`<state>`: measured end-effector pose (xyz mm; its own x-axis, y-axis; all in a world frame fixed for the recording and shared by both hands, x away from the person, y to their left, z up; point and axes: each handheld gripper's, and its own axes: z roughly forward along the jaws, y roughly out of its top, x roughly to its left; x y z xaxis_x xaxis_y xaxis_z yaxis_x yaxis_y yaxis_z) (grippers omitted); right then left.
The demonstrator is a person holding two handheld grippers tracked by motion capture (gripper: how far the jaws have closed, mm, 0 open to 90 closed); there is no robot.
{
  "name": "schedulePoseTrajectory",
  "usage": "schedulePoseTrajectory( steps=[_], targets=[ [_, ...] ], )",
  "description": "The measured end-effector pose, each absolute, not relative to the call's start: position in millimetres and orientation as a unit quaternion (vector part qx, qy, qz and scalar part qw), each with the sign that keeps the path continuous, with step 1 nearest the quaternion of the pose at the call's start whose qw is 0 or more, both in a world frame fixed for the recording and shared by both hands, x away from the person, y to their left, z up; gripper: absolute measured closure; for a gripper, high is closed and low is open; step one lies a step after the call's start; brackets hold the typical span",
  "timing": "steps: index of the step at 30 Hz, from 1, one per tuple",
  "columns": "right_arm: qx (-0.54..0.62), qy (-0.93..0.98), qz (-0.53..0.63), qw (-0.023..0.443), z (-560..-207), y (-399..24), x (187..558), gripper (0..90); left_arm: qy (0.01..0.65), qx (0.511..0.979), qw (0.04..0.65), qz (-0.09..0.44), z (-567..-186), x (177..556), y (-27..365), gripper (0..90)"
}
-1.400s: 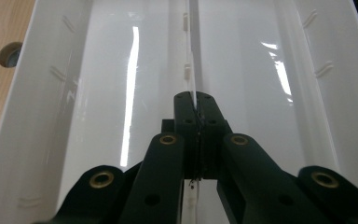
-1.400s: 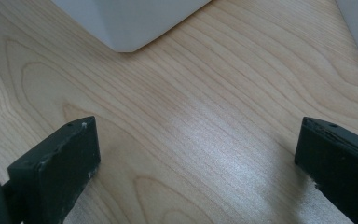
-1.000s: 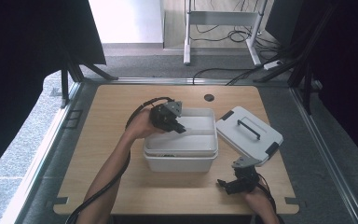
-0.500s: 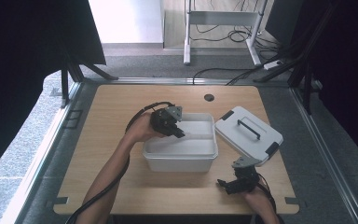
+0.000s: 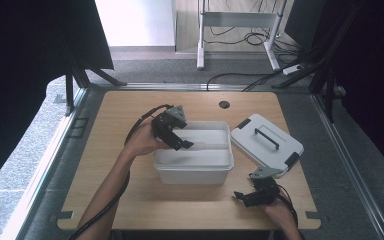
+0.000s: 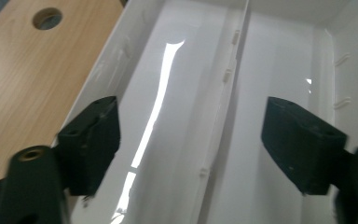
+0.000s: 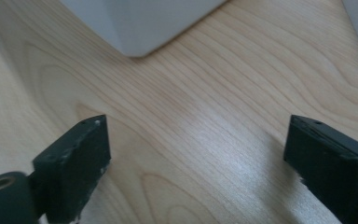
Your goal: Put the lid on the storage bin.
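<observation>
Jaws of the left gripper [image 5: 180, 141] have just been opening and now stand wide, with nothing pinched between them; a second ago they were closed at the near-left wall of the white storage bin [image 5: 192, 172]. The bin itself has shifted a little toward the table's front edge since then. The left gripper hangs over the bin's left end, and in the left gripper view [image 6: 189, 140] it looks straight down into the bin [image 6: 279, 56]. A low divider rib [image 6: 226, 93] runs lengthwise through the bin, which otherwise holds only glare. Its far corners are cut off in that view.

The grey-white lid [image 5: 266, 144], with its dark handle [image 5: 266, 138], lies tilted against the bin's right end. The right gripper [image 5: 245, 197] rests on the table [image 5: 130, 207] in front of the bin's right corner, jaws spread wide over bare wood [image 7: 196, 126]; its fingertips are hard to make out from above. The bin's corner [image 7: 140, 23] shows just beyond them.
</observation>
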<state>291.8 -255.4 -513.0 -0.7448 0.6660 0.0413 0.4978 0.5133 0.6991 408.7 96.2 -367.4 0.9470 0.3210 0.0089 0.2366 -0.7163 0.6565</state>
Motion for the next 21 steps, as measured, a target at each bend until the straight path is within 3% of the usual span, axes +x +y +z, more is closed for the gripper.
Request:
schedulePoseTrajectory(
  steps=[12,21],
  targets=[
    [0.326,0.858,0.386,0.092,-479,-263,306,13.0,0.233,0.894,0.372,0.086,-364,382,149,0.4],
    [0.329,0.858,0.381,0.1,-461,-270,323,13.1,0.274,0.876,0.381,0.115,-372,360,192,0.0]
  ],
)
